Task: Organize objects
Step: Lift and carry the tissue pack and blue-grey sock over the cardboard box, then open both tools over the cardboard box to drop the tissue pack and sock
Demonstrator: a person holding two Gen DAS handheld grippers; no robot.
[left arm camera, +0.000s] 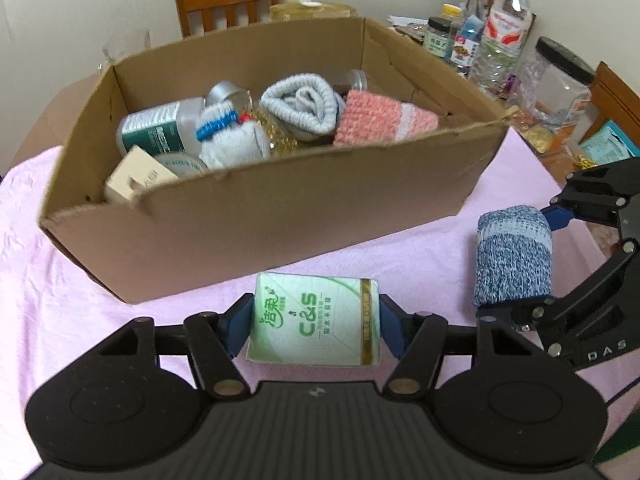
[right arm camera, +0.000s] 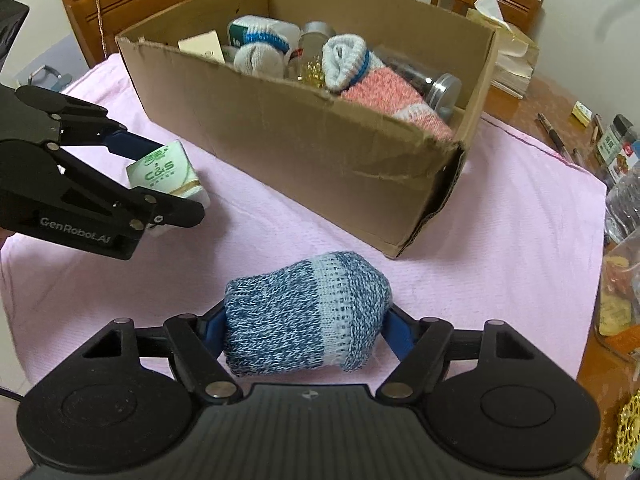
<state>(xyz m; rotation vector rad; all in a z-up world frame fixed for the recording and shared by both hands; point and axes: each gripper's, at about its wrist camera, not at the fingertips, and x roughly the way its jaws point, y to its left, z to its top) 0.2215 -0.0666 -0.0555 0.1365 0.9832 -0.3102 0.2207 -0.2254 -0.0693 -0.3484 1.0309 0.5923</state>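
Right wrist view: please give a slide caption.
Right gripper holds rolled blue sock; left gripper holds tissue pack beside cardboard box.

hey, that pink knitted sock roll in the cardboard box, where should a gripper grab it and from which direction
Grip the pink knitted roll across its narrow width, near the middle, coming straight down from above. It lies on top of the pile in the cardboard box, with its top open, while the box walls block any sideways approach. The blue-white sock roll crowds one side, so probably keep the fingers clear of that side.
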